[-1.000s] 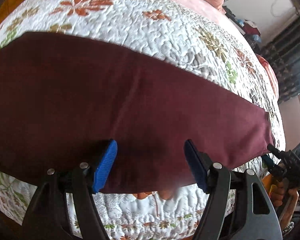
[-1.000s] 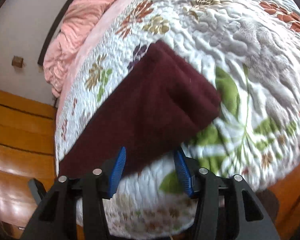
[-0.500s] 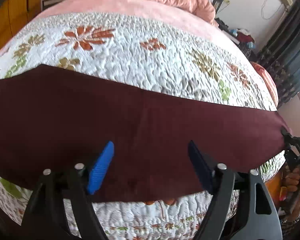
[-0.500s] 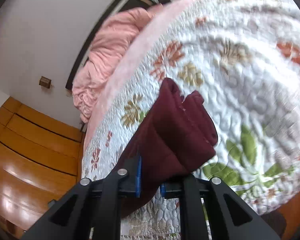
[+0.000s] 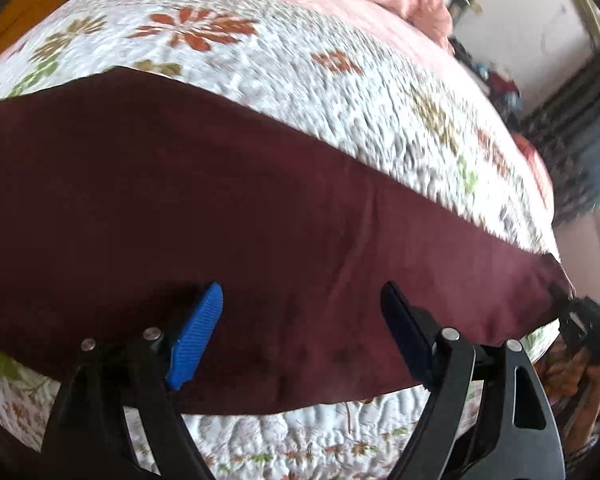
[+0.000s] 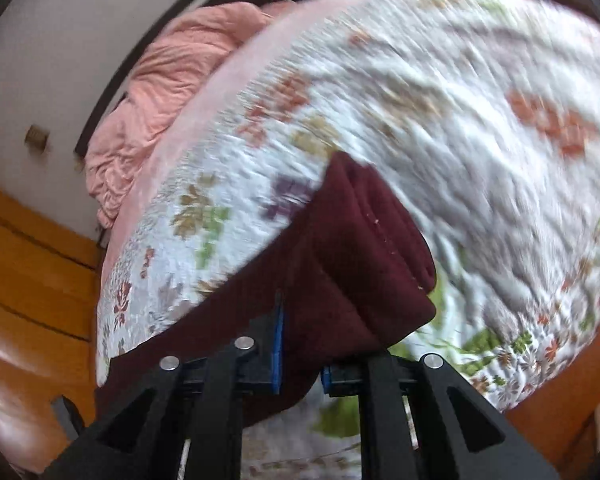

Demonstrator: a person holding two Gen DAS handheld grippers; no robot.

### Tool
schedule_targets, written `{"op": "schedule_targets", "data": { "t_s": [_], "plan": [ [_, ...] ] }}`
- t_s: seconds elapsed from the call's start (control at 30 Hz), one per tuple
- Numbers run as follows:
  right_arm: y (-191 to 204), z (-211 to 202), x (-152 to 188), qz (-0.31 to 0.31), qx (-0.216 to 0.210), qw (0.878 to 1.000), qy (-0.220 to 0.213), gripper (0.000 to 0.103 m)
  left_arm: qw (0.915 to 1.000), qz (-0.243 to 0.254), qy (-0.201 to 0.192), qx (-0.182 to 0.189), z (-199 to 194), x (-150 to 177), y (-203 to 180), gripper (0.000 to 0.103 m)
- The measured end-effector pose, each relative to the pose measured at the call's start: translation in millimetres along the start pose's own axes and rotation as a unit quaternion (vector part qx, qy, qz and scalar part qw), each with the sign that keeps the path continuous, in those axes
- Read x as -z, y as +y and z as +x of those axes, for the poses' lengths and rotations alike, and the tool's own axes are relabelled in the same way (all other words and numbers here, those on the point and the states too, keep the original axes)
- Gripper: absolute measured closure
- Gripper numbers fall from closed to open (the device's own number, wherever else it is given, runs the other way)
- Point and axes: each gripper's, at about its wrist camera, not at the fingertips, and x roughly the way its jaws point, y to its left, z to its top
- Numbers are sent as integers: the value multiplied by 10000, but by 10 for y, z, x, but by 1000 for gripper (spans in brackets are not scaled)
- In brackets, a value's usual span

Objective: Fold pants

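Observation:
The maroon pants (image 5: 228, 216) lie folded lengthwise in a long band across the near edge of the floral quilt (image 5: 284, 68). My left gripper (image 5: 300, 332) is open, its blue pads just above the near middle of the band. My right gripper (image 6: 300, 356) is shut on the pants' end (image 6: 364, 256), which bunches up in layers above the jaws. The right gripper also shows at the far right of the left wrist view (image 5: 580, 320), at the end of the band.
A pink blanket (image 6: 172, 92) is heaped at the head of the bed (image 6: 480, 128). Wooden cabinets (image 6: 28, 288) stand on the left in the right wrist view. Dark curtains (image 5: 580, 140) hang at the right in the left wrist view.
My right gripper closed on the pants' end and lifted it off the quilt. My left gripper stayed open and shifted slightly over the band.

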Motion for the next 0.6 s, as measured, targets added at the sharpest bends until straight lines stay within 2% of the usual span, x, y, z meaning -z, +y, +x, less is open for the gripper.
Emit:
{"op": "schedule_targets", "data": {
  "t_s": [0.17, 0.3, 0.47, 0.6],
  "plan": [
    [865, -290, 22, -1031, -157, 9943, -228, 89, 9992, -142, -350, -116, -347, -41, 218, 20],
    [1544, -259, 140, -1642, -421, 9855, -130, 89, 9979, -382, -514, -117, -526, -26, 443, 20],
    [2244, -43, 436, -2282, -608, 9716, 170, 89, 9958, -628, -639, -208, -689, -30, 724, 19],
    [2626, 249, 749, -2600, -653, 9621, 507, 89, 9935, -827, -719, -295, -781, -22, 929, 19]
  ]
}}
